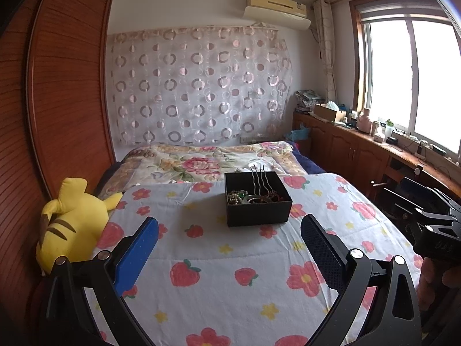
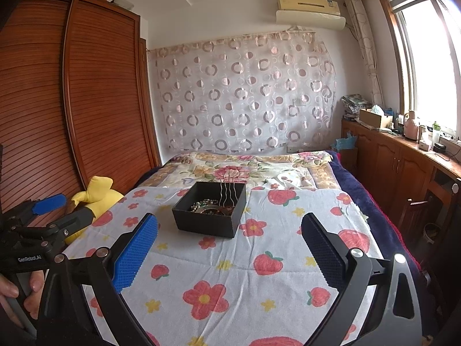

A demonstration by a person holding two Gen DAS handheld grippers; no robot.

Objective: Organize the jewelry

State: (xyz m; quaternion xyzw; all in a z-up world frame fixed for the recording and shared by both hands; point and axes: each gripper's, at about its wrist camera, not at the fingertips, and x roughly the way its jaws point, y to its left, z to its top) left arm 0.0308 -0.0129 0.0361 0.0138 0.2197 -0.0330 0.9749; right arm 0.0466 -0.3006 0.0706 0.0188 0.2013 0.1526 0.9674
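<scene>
My left gripper (image 1: 229, 248) and right gripper (image 2: 229, 248) both gaped wide, empty, above the strawberry-print sheet (image 1: 230, 288). The black rectangular jewelry box (image 1: 258, 201) sat ahead, wavy metal hairpins (image 1: 258, 180) standing upright.

Only legible text: "GenRobot.AI", white letters on black body of left gripper (image 2: 47, 201), seen in right wrist view at frame's left edge, just above person's hand (image 2: 17, 291). Faint marking on right gripper (image 1: 432, 216) body in left wrist view unreadable.

One black box (image 1: 258, 201), one yellow plush (image 1: 73, 216), two tools.
</scene>
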